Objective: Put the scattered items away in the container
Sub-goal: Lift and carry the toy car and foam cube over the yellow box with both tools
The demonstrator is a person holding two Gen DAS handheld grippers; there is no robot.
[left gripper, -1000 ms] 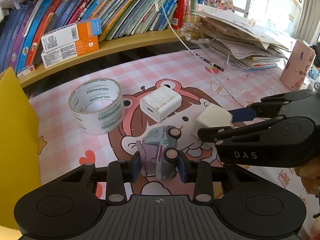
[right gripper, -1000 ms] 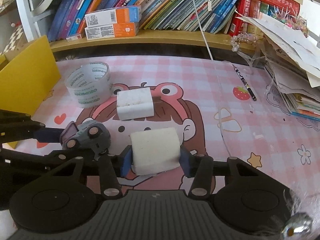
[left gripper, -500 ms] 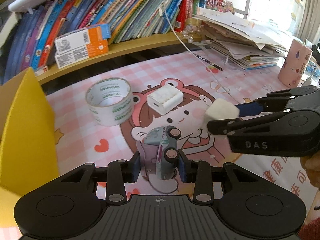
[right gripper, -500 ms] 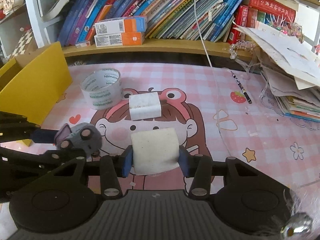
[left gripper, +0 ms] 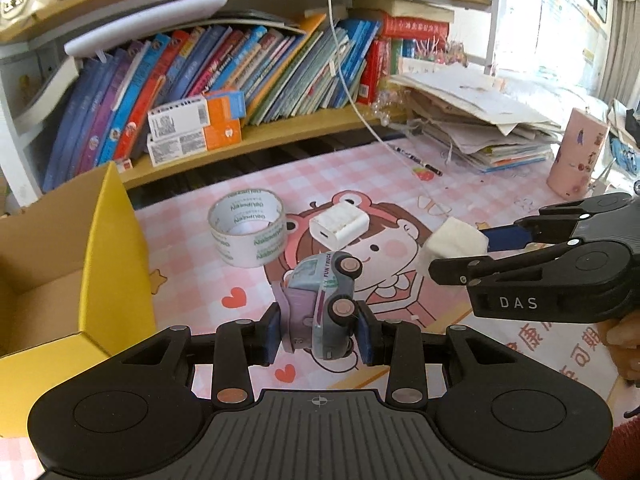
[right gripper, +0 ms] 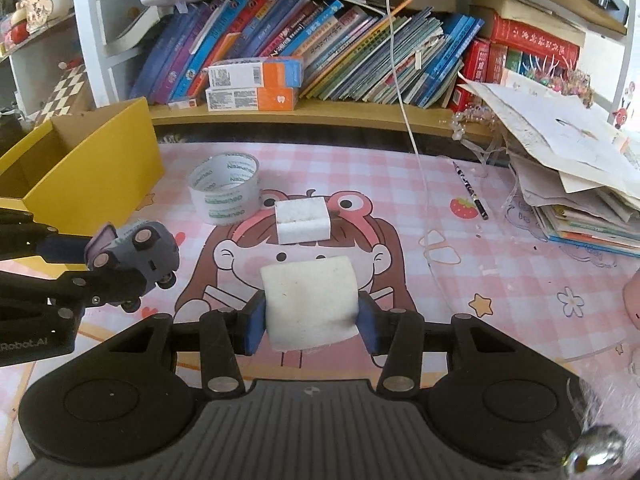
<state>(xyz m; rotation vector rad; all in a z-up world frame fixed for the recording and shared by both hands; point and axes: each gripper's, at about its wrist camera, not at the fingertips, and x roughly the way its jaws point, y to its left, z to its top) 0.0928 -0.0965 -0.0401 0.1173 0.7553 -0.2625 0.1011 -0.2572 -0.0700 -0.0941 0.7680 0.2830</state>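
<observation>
Desk (right gripper: 500,280) with a pink cartoon mat, bookshelf (right gripper: 320,114) behind. Yellow box (left gripper: 116,248), open on top, stands at the mat's left edge. Tape roll (left gripper: 248,232) and white charger (left gripper: 338,226) lie on the mat near its middle, untouched. Left gripper (left gripper: 316,330) is clenched on a toy truck (left gripper: 320,304), tipped on its side and held above the mat, just right of the box. Right gripper (right gripper: 310,318) grips a white sponge (right gripper: 310,302), also lifted off the mat, farther from the box. Judged step: carrying both items to the box. Next, the truck likely needs to clear the box wall, then be let go over the opening, with the sponge following
</observation>
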